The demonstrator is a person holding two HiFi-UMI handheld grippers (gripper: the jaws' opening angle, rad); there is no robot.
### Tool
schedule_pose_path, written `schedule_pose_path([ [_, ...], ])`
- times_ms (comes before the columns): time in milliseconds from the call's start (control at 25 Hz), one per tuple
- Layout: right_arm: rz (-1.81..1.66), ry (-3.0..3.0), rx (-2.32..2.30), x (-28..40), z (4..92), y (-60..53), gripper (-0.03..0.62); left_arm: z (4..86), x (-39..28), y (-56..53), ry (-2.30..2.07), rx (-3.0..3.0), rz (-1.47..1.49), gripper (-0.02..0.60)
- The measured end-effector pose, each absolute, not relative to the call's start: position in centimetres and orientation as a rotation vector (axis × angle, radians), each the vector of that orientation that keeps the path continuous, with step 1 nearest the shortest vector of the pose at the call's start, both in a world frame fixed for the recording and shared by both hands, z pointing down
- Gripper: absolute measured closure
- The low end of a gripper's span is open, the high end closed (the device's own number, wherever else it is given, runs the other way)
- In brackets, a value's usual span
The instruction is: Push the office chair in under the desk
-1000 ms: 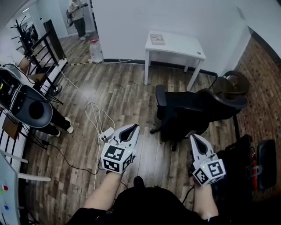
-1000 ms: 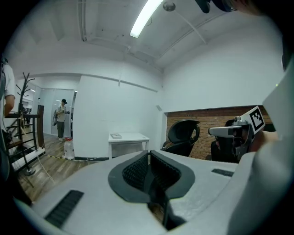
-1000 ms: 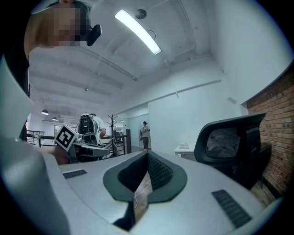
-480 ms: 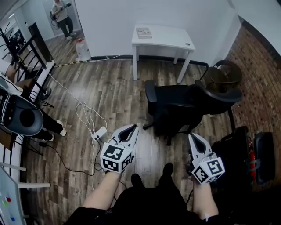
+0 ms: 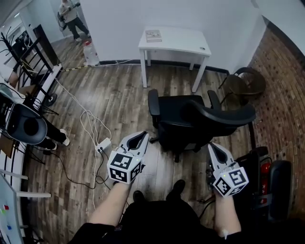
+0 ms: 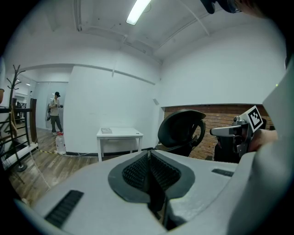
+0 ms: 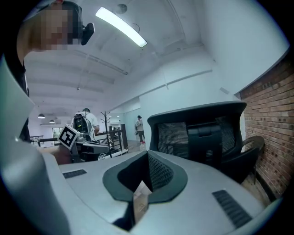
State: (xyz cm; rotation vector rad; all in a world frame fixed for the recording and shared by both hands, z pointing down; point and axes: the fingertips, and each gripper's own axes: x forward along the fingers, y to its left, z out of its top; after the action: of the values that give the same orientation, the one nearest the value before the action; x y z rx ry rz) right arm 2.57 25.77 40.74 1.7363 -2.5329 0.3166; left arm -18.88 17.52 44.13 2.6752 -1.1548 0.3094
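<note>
- Firstly, at the far left of the head view, a black rack (image 5: 35, 57) stands on the wood floor (image 5: 119, 95), and white cables (image 5: 88, 119) run from it down to a power strip (image 5: 101, 144).
- Far behind, in the top left corner, a person (image 5: 70, 14) stands in a doorway.
- Next, the left gripper (image 5: 141, 137) hovers above the floor, just left of the chair base. Its two fingers are pressed together and nothing is between them.
- At the top middle, the white desk (image 5: 176, 40) stands against the white wall, with a small book (image 5: 153, 35) lying on its left part.
- The office chair (image 5: 181, 126) is black and stands in front of the desk, clearly apart from it and not under it. Its seat faces the desk and its curved backrest (image 5: 224, 116) is on the side of the person.
- The right gripper (image 5: 211, 146) is near the backrest, which fills the right gripper view straight ahead. No contact with it is visible. Its fingers are also closed together and hold nothing.
- Finally, at the right, a round dark chair (image 5: 245, 85) stands beside the brick wall (image 5: 286, 95).
</note>
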Motion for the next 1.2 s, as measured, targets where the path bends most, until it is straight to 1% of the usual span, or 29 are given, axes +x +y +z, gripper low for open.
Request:
schedule_pose_path([
  [200,0.341,-2.599,1.578,5.9,41.1,24.6,0.589,43.7,-13.4,16.5,-1.21,2.645,0.308,0.557],
  [480,0.364,-2.721,1.349,3.8,43.1,26.2,0.59,44.8,-10.8,16.3,-1.305,2.564,0.316,0.557],
  [920,0.517,-2.578,1.611,7.4,45.4,25.6,0.591,46.5,-12.1,16.7,-1.246,2.549,0.313,0.557],
  [1200,0.569,-2.418,1.784,12.4,46.3,24.9,0.589,45.8,-12.5,15.8,-1.266,2.55,0.293,0.557],
])
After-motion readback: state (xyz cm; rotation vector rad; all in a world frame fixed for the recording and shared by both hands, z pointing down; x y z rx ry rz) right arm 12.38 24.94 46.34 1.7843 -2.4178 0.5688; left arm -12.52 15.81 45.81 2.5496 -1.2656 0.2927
